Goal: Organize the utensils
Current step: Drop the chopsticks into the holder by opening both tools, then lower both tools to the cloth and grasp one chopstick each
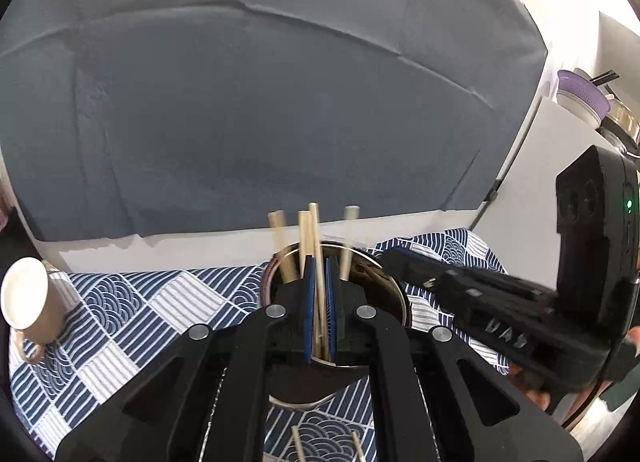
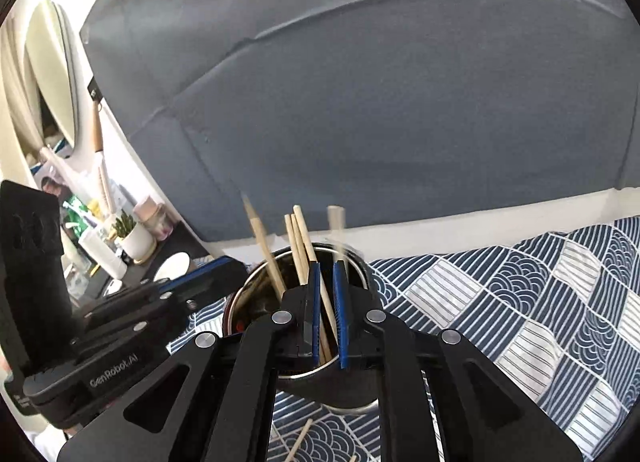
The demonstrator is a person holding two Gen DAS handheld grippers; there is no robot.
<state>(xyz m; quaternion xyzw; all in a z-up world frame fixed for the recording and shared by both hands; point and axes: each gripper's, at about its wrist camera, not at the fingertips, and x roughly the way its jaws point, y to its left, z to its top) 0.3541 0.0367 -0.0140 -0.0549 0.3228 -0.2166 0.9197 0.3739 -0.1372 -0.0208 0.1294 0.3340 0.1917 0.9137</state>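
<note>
A round metal holder (image 1: 394, 294) stands on the patterned cloth and holds several wooden chopsticks (image 1: 282, 240). My left gripper (image 1: 319, 262) hovers over its mouth, its blue pads close around one chopstick (image 1: 318, 274) that stands in the holder. My right gripper (image 2: 328, 268) is over the same holder (image 2: 244, 294), slightly open, with a chopstick (image 2: 316, 266) passing between its pads. The right gripper also shows in the left wrist view (image 1: 404, 262), and the left gripper in the right wrist view (image 2: 218, 272). Loose chopsticks (image 1: 298, 444) lie on the cloth below.
A beige cup (image 1: 30, 296) lies on its side at the left on the blue-and-white cloth (image 2: 520, 302). A grey backdrop (image 1: 260, 101) stands behind. Purple bowls (image 1: 580, 97) are at the far right; a shelf with a potted plant (image 2: 130, 236) and bottles is at the left.
</note>
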